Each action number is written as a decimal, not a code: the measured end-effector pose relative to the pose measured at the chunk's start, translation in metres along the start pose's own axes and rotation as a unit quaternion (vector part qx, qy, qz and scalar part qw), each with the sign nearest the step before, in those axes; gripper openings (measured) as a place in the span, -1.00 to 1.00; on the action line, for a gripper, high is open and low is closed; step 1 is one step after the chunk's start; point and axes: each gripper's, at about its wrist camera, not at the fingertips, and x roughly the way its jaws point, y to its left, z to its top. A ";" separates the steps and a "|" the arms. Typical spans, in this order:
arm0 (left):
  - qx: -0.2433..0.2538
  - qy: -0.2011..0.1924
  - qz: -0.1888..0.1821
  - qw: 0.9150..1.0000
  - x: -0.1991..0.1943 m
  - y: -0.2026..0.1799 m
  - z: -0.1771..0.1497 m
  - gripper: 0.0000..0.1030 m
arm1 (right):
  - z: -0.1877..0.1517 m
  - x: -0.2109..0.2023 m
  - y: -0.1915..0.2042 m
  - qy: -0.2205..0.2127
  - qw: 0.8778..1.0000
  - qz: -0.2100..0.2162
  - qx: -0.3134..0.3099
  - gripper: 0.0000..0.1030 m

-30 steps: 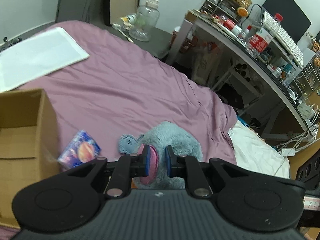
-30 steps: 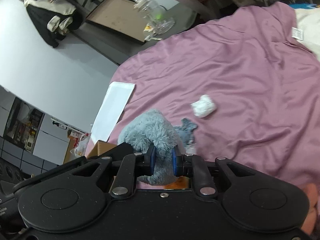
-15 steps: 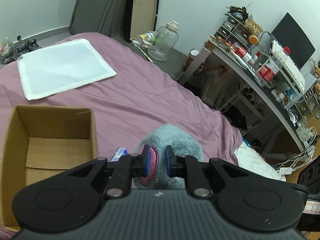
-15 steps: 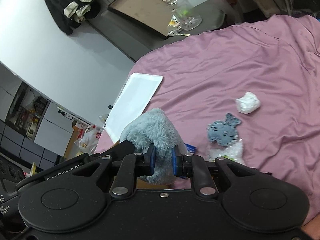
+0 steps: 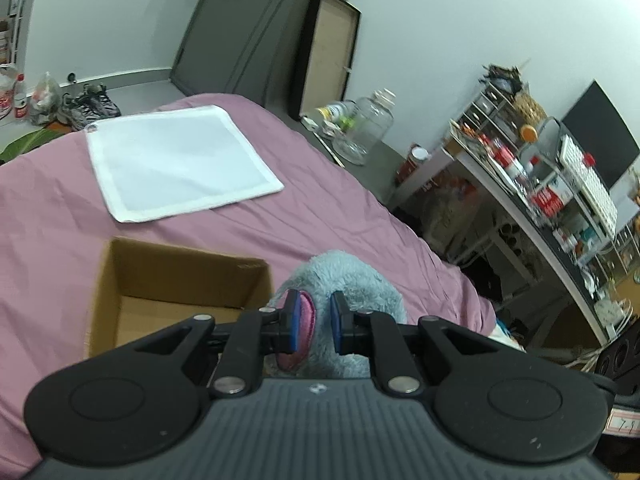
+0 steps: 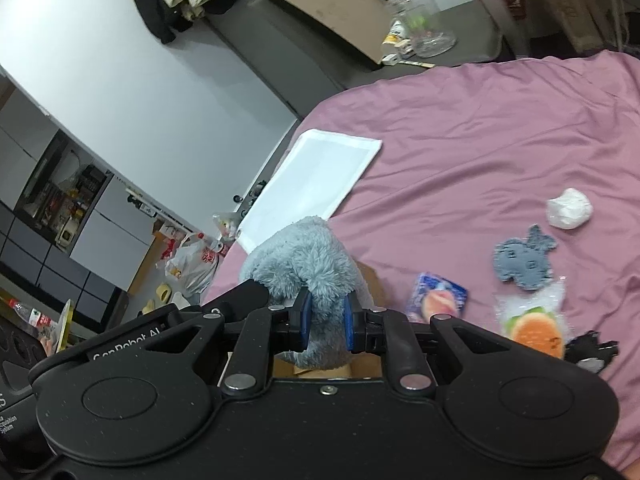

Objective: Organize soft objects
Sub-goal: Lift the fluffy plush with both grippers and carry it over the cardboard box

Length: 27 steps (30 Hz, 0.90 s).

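On the bed (image 5: 344,216), the cardboard box (image 5: 120,280) looks empty. The grey plush toy (image 6: 304,256) hangs beside it, pinched by both the left hand-held gripper (image 5: 314,326) and right hand-held gripper (image 6: 325,322). The burger toy (image 6: 534,330), grey felt fish (image 6: 524,258), snack packet (image 6: 438,298) and white wad (image 6: 570,208) lie unsorted.

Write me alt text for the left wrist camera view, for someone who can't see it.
The left hand-held gripper is shut on a fluffy grey-blue plush toy, held beside an open cardboard box on a mauve bedspread. A white cloth lies flat farther back; a cluttered desk stands to the right.
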 end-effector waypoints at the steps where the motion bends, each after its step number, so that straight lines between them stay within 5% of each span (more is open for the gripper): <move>1: -0.002 -0.004 -0.001 1.000 -0.002 0.005 0.002 -0.72 | -0.001 0.003 0.005 0.001 1.000 0.001 -0.001 -0.68; 27: -0.089 0.020 0.058 0.994 0.026 0.111 0.010 -0.72 | -0.028 0.109 0.049 0.076 0.997 -0.026 -0.013 -0.60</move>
